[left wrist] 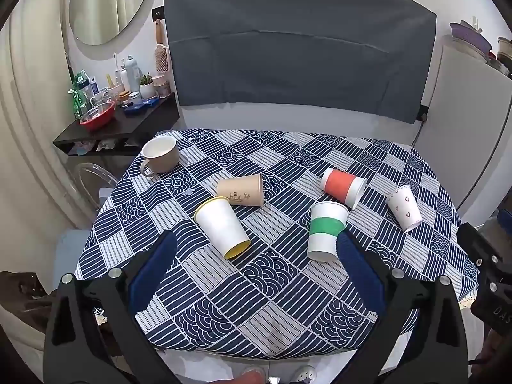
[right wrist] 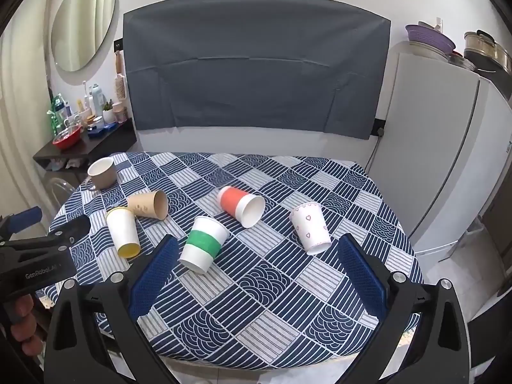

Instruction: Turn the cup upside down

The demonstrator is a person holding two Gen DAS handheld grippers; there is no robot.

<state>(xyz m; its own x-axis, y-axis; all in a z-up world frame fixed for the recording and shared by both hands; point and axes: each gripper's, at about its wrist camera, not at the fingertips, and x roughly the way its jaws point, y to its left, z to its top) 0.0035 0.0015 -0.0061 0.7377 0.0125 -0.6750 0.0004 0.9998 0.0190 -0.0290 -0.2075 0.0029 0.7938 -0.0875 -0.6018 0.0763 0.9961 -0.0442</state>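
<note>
Several paper cups lie on their sides on the patterned table: a white cup with a yellow inside (left wrist: 222,226) (right wrist: 123,232), a brown cup (left wrist: 242,189) (right wrist: 149,208), a green-banded cup (left wrist: 326,231) (right wrist: 203,244), an orange-banded cup (left wrist: 343,187) (right wrist: 240,205) and a white cup with hearts (left wrist: 404,208) (right wrist: 309,227). A beige mug (left wrist: 161,154) (right wrist: 101,172) stands upright at the far left. My left gripper (left wrist: 256,249) is open and empty above the near table, between the yellow-lined and green-banded cups. My right gripper (right wrist: 257,252) is open and empty, between the green-banded and heart cups.
The table (left wrist: 275,307) has a blue and white checked cloth. A dark shelf (left wrist: 128,121) with bottles and a red bowl (left wrist: 97,116) stands at the back left. A white fridge (right wrist: 432,166) stands to the right. A grey covered panel (left wrist: 297,60) hangs behind the table.
</note>
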